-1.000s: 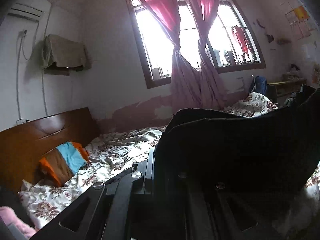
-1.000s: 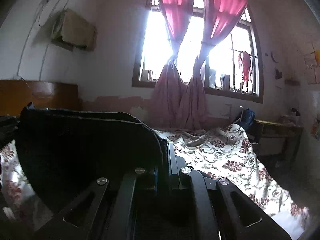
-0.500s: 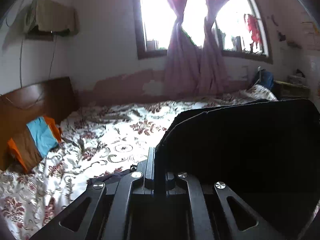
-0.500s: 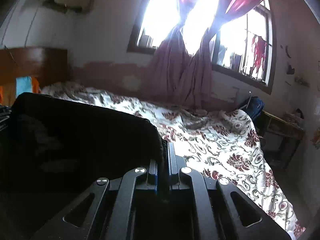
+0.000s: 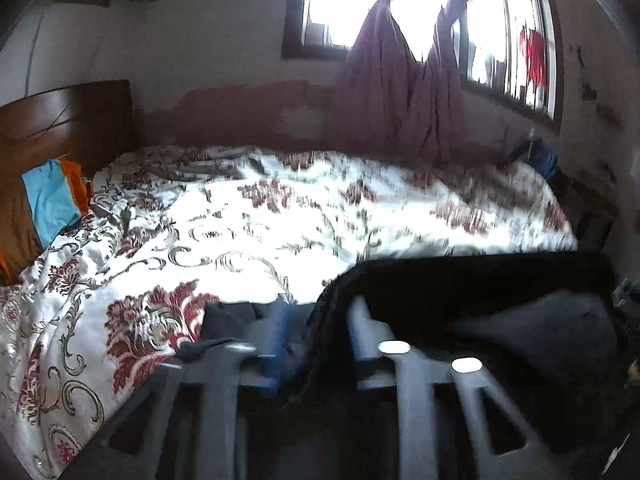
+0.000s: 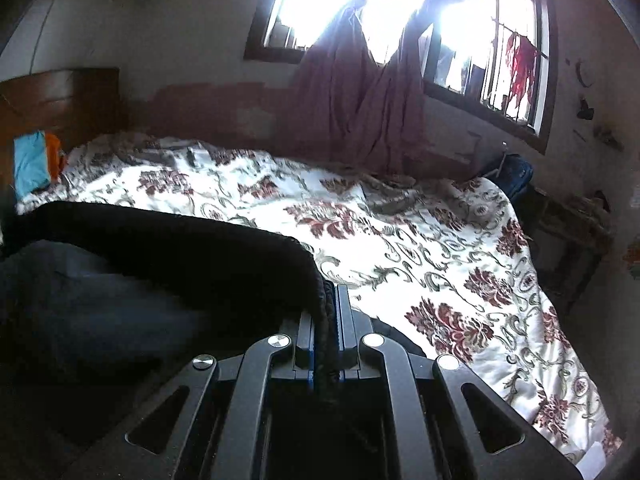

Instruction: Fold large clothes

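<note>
Black garment (image 6: 168,240) lies over our floral bedspread (image 6: 440,248). Our right gripper (image 6: 326,316) pinches its edge. Our left gripper (image 5: 316,320) has just been opening, fabric between its parted jaws.

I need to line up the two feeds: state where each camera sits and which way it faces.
Left wrist: on the left tool, facing across the floral bed to the window; its fingers have just been opening, black garment between them.
Right wrist: on the right tool, same heading; fingers shut on the black garment.
Shared: bed, window, curtains, headboard, garment.
</note>
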A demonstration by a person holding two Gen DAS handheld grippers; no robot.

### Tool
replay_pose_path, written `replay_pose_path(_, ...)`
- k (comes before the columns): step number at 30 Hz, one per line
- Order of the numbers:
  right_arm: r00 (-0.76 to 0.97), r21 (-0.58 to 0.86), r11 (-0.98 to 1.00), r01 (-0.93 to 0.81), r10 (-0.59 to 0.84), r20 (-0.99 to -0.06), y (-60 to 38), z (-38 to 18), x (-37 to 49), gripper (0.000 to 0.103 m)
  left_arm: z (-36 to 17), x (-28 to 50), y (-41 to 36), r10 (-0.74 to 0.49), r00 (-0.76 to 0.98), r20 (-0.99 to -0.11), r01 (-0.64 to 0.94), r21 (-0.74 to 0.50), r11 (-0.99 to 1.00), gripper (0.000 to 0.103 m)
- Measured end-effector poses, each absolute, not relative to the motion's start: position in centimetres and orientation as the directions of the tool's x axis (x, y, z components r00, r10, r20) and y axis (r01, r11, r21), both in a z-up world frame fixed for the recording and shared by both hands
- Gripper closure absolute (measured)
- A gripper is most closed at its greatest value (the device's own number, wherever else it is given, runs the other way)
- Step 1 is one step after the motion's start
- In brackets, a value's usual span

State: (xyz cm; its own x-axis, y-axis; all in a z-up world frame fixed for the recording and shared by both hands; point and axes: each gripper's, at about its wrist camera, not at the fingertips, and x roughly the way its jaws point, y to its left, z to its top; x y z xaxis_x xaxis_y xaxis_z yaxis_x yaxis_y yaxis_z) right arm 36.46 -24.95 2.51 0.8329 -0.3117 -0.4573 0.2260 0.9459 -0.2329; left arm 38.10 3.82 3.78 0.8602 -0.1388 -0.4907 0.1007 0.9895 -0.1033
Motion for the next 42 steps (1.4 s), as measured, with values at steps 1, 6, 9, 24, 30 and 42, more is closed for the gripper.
replay_pose_path(1,0.825,-0.236,0.947,0.22,-0.309,-0.474,-25.1,2.4,36.8,0.092,4.5,37.4,4.4,-0.15,0.879,-0.452,0.101,-0.132,0.986,0.02)
replay_pose_path(6,0.792,-0.173,0.971,0.164,-0.234,-0.564,-25.4,3.7,37.1,0.055,6.0,36.1,4.8,-0.285,0.882,-0.376,0.215,-0.218,0.952,0.007)
replay_pose_path(9,0.854,-0.117,0.983,0.141,-0.181,-0.488,-25.3,5.9,34.1,0.02,5.6,35.6,3.7,-0.343,0.831,-0.439,0.275,-0.213,0.938,0.007)
replay_pose_path(24,0.773,-0.042,0.989,-0.145,0.087,-0.629,-22.9,-1.2,29.4,0.016,0.2,31.4,-1.9,-0.438,0.681,-0.587,0.469,-0.11,0.876,0.007)
replay_pose_path(30,0.794,-0.011,0.999,0.036,-0.036,-0.607,-24.6,-1.2,33.8,0.016,0.0,34.9,-2.9,-0.364,0.719,-0.592,0.403,-0.071,0.913,0.002)
replay_pose_path(42,0.764,-0.049,0.985,0.165,-0.16,-0.625,-26.3,-2.2,38.6,0.008,-1.6,43.1,-1.5,-0.282,0.696,-0.66,0.283,-0.109,0.953,0.0)
